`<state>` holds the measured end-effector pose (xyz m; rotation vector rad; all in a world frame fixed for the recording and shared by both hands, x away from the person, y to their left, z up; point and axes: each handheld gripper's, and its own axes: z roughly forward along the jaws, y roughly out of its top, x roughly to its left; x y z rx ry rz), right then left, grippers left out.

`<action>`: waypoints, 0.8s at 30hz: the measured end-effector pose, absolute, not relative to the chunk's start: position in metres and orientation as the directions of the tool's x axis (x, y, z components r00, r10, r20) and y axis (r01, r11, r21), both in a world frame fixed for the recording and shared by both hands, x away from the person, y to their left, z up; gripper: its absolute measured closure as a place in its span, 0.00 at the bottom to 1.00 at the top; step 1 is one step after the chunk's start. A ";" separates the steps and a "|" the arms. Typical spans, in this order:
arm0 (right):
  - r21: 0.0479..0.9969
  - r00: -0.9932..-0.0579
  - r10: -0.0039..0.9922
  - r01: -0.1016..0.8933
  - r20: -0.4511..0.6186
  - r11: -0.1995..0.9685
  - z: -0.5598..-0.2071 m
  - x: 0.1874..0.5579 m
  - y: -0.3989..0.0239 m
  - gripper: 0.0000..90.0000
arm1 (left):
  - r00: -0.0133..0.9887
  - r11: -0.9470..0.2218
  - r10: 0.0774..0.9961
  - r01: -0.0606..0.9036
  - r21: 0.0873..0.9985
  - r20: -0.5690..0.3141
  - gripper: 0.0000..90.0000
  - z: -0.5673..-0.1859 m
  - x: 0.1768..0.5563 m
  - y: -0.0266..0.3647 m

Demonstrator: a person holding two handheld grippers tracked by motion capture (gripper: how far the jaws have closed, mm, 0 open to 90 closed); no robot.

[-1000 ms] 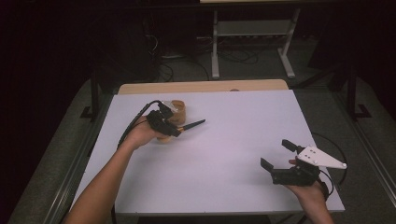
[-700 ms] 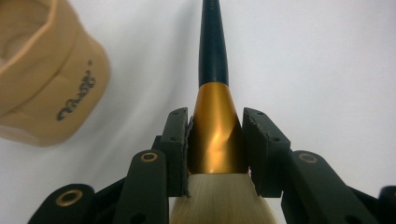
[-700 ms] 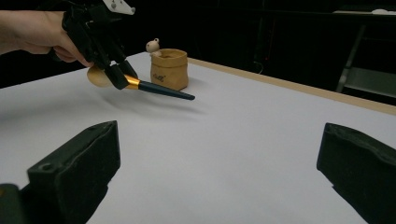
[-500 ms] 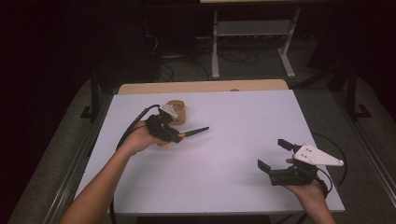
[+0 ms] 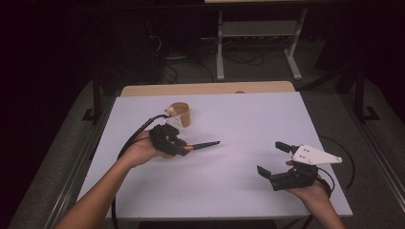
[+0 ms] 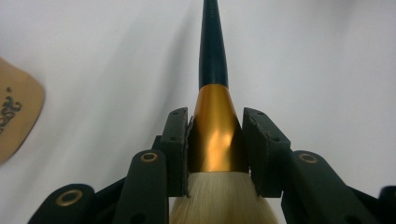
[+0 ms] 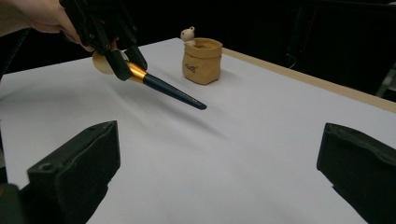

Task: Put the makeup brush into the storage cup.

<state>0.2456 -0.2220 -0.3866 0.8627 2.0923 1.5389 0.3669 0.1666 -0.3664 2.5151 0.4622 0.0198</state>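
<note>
My left gripper (image 5: pixel 184 149) is shut on a makeup brush (image 5: pixel 205 144), its pads (image 6: pixel 176 140) pressing on the gold ferrule. The brush (image 6: pixel 212 56) has a dark tapered handle that points away from the jaws, with pale bristles back between the fingers. It hangs slightly above the white table (image 5: pixel 248 119), handle pointing right. A tan pot (image 5: pixel 181 113) with a small bear figure (image 7: pixel 188 33) on its rim stands just behind the left hand. My right gripper (image 5: pixel 272 158) rests open near the front right, nothing between its jaws (image 7: pixel 217 172). From there the brush (image 7: pixel 173 93) slants down toward the tabletop.
A wooden strip (image 5: pixel 205 88) runs along the table's far edge. Beyond it stand a metal stand (image 5: pixel 258 38) and loose cables on a dark floor. A black cable (image 5: pixel 133 138) trails from the left gripper over the table's left side.
The left gripper has carried the brush away from the pot, toward the near side and slightly right. The right gripper has stayed in place.
</note>
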 end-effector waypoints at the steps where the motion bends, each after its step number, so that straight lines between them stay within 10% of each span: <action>1: 0.949 -0.736 0.676 0.236 0.033 0.210 -0.386 0.247 -0.221 0.00 | 0.941 -0.772 0.326 0.318 0.550 -0.087 0.70 -0.366 0.365 0.166; 24: 0.911 -0.850 0.526 0.238 0.028 0.338 -0.376 0.262 -0.196 0.00 | 0.980 -0.819 0.181 0.197 0.539 -0.082 0.70 -0.353 0.335 0.143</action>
